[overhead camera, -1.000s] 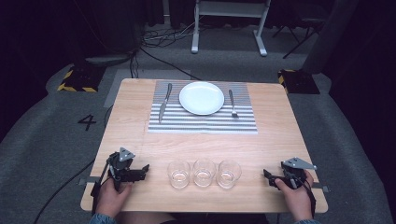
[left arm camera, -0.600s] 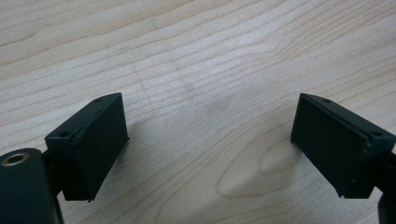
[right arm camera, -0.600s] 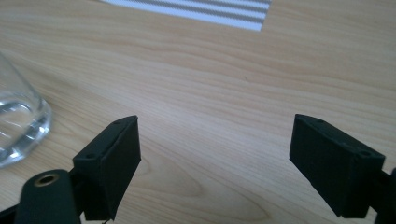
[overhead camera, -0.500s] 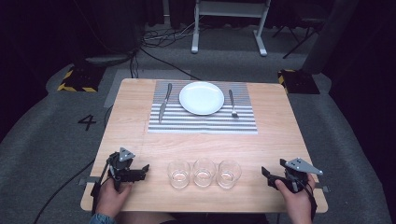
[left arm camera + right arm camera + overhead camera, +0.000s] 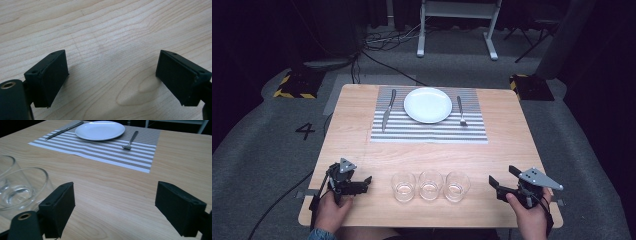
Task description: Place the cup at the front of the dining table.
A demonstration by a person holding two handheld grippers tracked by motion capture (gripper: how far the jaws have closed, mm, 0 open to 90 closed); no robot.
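Your left hand-held gripper [image 5: 362, 181] sits at the near left corner of the surface [image 5: 512, 135], jaws spread wide with nothing between them; its own view shows bare wood grain between the two black jaws. Beside it, along the near edge, stand three glasses [image 5: 430, 185] in one row (all upright, close together, whether they touch is hard to say). Farther back lies one striped mat [image 5: 432, 131], and on it, left to right: one knife [image 5: 387, 109], one white plate [image 5: 428, 105], one fork [image 5: 461, 111]. The knife and fork lie apart from the plate, one on each side. Your right hand-held gripper [image 5: 503, 178] is at the near right corner, jaws also wide and holding nothing; its view catches two of the glasses [image 5: 17, 186] just beyond its left jaw, with the mat [image 5: 105, 150] and plate [image 5: 100, 130] well ahead.
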